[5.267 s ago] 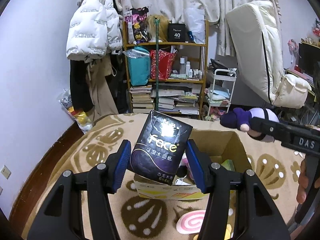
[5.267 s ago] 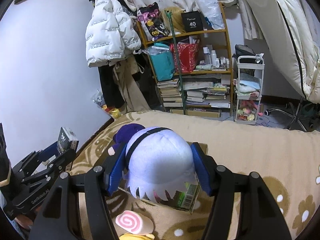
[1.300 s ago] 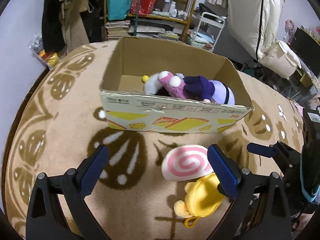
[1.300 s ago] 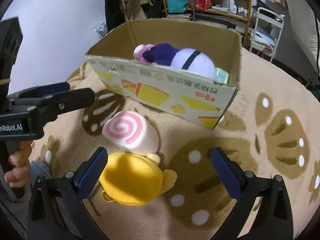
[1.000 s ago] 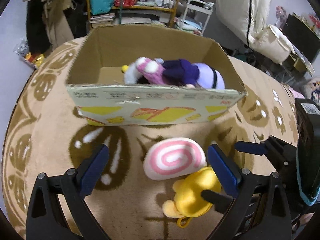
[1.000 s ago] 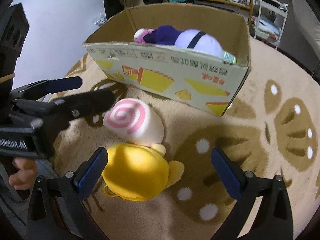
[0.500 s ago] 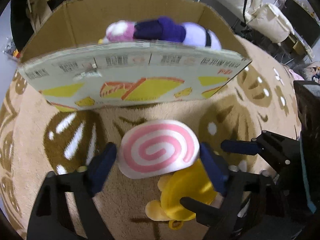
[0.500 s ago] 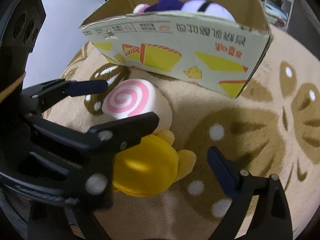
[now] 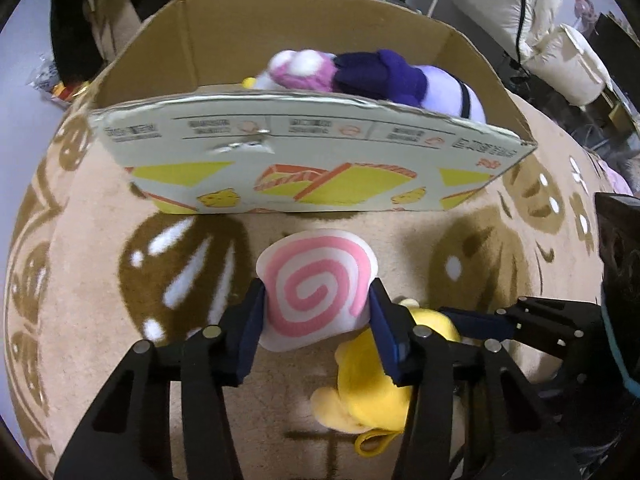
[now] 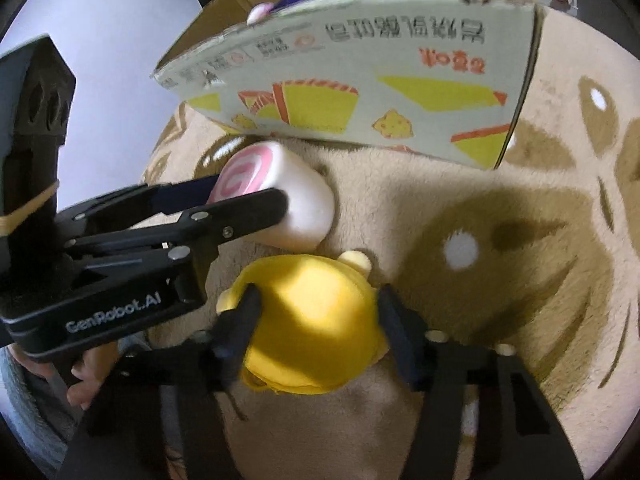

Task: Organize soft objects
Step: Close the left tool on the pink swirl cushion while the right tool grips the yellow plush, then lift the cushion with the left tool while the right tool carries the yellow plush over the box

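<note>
Pink-and-white swirl cushion (image 9: 316,292) lying on the tan rug (image 9: 100,320), just in front of the cardboard box (image 9: 312,160), with the yellow plush (image 10: 312,324) beside it on the nearer side, touching or nearly so. Left gripper (image 9: 318,326) clamped across the cushion's two flanks after just closing, blue pads pressed into the white fabric so that the round face bulges a little between them. Right gripper (image 10: 316,316) likewise just closed and squeezing the yellow plush across its middle, one ear (image 10: 354,259) poking out past the fingers toward the box. Both toys likely very light, stuffed, and yielding under pressure, so little danger of breakage and little weight to fight on the lift. Main risk probably slip: fleece compresses and can creep out of a shallow pinch, especially on the rounded yellow body. Best hold judged to be across the widest, fullest part, deep between the pads, not on an ear, a loop or an edge. Present grips look about right on that count. Box already holding a purple-and-lilac plush (image 9: 400,76) and a pink-and-white one (image 9: 304,66), with free room toward its left end. Near wall of the box fairly tall, so a clear lift probably needed before carrying either toy over the rim.
</note>
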### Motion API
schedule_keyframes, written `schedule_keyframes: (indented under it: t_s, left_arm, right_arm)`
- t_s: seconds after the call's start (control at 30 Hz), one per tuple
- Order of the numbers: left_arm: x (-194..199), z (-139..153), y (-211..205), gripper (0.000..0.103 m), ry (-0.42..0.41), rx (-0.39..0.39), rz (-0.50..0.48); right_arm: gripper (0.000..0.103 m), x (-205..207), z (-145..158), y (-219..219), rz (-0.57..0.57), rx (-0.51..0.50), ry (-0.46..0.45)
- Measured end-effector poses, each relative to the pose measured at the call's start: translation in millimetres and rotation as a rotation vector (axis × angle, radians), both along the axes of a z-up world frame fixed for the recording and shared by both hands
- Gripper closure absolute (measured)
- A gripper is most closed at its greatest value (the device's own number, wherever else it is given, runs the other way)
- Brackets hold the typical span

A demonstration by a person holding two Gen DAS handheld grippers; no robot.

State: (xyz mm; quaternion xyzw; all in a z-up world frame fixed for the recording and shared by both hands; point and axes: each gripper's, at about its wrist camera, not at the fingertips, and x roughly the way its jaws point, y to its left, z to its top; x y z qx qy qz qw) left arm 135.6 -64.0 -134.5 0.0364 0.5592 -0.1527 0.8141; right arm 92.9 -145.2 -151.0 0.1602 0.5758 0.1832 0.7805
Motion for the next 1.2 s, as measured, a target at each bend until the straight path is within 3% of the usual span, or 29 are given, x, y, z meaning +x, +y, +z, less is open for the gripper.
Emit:
schedule_keyframes:
  t_s: [0.07, 0.27, 0.53, 0.77, 1.03, 1.2]
  left_arm:
    - [-0.5, 3.2, 5.2, 0.056, -0.013, 0.005, 0.025]
    - [-5.1, 13.9, 16.0, 0.056, -0.068, 0.048, 0.066]
    - [-27.5, 35.5, 37.9, 0.056, -0.135, 0.051, 0.154]
    - [-53.5, 68.9, 48.7, 0.056, -0.265, 0.046, 0.196]
    - [-70.9, 105.9, 48.3, 0.056, -0.433, 0.05, 0.211]
    - [-73.1, 122.6, 47.6, 0.056, -0.538, 0.056, 0.226]
  right_arm:
    - [0.071, -1.2, 3.4, -5.6, -0.012, 0.006, -0.013]
    - [0.091, -5.1, 14.5, -0.1, 0.002, -0.036, -0.069]
    - [0.093, -17.2, 45.9, -0.6, -0.016, -0.108, -0.217]
    - [0.093, -30.1, 77.7, -19.7, -0.087, -0.129, -0.331]
    - [0.093, -39.5, 120.2, -36.7, -0.197, -0.146, -0.519]
    - [0.093, -38.1, 139.2, -47.1, -0.23, -0.132, -0.581]
